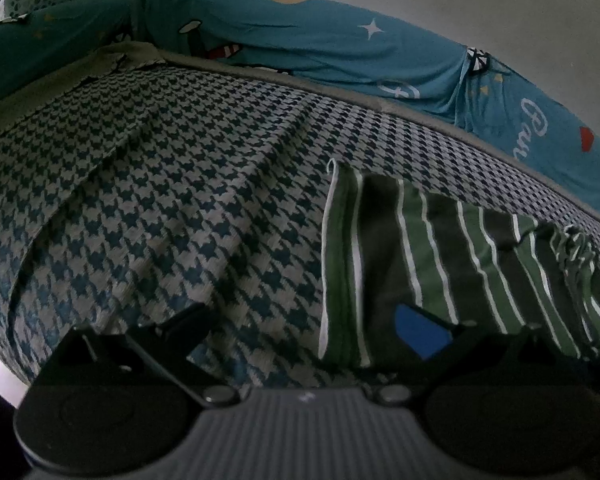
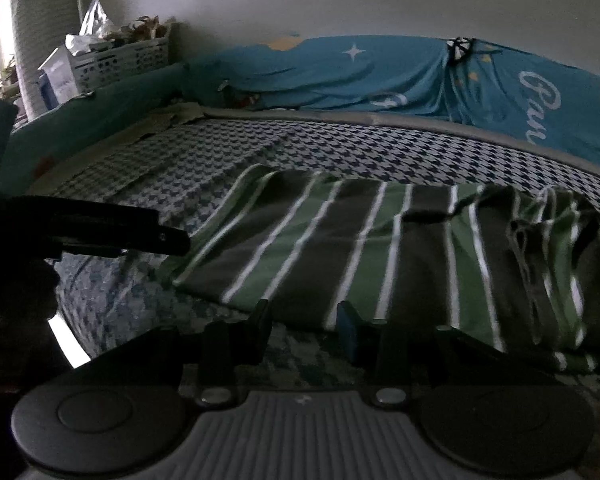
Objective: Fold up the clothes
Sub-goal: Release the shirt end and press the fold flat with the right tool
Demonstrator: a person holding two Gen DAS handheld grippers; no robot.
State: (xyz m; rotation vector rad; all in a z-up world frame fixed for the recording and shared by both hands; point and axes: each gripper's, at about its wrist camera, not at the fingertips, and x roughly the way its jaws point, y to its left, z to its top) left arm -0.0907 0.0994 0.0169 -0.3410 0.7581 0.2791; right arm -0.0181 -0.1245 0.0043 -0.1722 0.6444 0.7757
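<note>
Right wrist view, striped garment (image 2: 399, 256) lying flat, lengthwise left-right

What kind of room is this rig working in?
Most likely a bedroom. The striped green garment lies on a bed covered by a houndstooth sheet, teal cartoon-print bedding is bunched along the wall, and a perforated storage basket of household clutter sits in the corner.

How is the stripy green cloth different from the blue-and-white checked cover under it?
The stripy green cloth has long green, dark and thin white stripes; the checked cover has a small blue-and-white houndstooth pattern. The cloth is a small piece lying on top, bunched at its right end; the cover spreads across the whole bed underneath. Both are soft fabric, lying mostly flat.
</note>
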